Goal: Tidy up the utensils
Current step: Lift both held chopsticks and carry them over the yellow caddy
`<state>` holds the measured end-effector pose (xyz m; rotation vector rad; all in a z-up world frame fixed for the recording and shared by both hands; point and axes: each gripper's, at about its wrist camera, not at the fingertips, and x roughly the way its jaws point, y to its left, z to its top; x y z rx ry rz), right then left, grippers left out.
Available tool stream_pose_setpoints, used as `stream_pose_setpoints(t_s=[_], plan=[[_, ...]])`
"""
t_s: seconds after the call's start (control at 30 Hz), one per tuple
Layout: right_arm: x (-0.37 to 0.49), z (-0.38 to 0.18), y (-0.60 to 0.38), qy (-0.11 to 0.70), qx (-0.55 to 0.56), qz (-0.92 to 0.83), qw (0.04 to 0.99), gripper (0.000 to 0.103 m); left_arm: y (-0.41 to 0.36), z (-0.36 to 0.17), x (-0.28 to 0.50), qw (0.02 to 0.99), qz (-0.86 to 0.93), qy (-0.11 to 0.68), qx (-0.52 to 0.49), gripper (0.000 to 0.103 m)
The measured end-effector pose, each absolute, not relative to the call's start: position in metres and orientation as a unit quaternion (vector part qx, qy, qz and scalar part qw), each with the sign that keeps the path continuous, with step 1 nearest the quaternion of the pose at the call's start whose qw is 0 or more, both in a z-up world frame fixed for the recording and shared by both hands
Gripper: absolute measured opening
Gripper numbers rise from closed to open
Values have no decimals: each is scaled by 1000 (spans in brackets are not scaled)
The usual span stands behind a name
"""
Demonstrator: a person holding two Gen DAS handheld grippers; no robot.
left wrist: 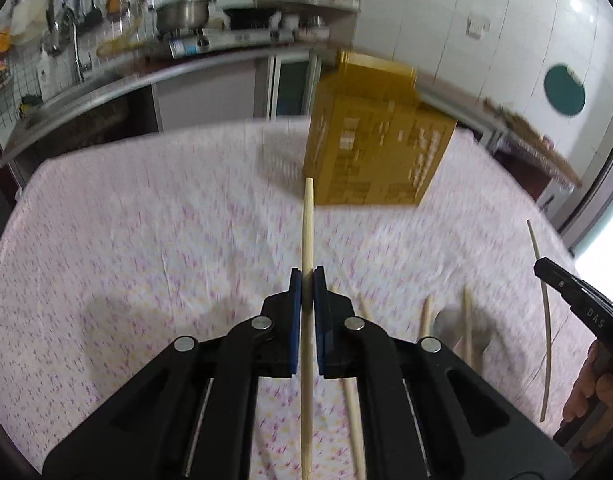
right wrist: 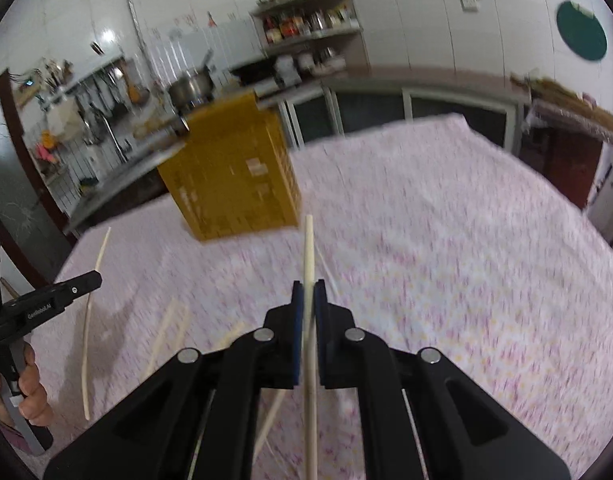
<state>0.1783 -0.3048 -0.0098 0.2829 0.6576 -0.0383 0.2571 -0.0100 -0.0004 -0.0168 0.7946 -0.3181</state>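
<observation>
while blurred, yellow holder unclear | loose chopsticks smeared (gripper-hidden)

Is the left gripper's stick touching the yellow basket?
Apart. The left wrist view shows the chopstick clamped in the left gripper, its tip ending short of the yellow basket.

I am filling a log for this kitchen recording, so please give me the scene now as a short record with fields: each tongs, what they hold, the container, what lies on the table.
left tongs: shut on a chopstick, tip toward the container
right tongs: shut on another chopstick
container: yellow slotted holder, standing on the far side of the table
table: pink-patterned tablecloth
loose chopsticks: several lying on the cloth near the tongs
image: motion-blurred
</observation>
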Motion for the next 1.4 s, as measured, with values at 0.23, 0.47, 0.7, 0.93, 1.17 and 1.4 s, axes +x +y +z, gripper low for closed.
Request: stream_pose_setpoints(t_s=[0.23, 0.47, 0.7, 0.93, 1.17, 1.4], plan=[[192, 39, -305, 210, 121, -8, 970, 6, -21, 41, 266, 932, -170, 316, -47, 5], [217, 72, -299, 118, 96, 0, 988, 6, -36, 84, 276, 958, -177, 216, -64, 5], [241, 98, -297, 32, 103, 20, 994, 6, -58, 94, 310, 964, -178, 181, -77, 5], [267, 105, -301, -18, 139, 37, 989, 6, -73, 104, 328, 972, -186, 123, -73, 5], [296, 107, -290, -41, 141, 31, 989, 6, -84, 111, 352, 976, -190, 79, -76, 5], [324, 119, -282, -64, 137, 28, 988, 6, -93, 127, 385, 974, -198, 63, -92, 5]])
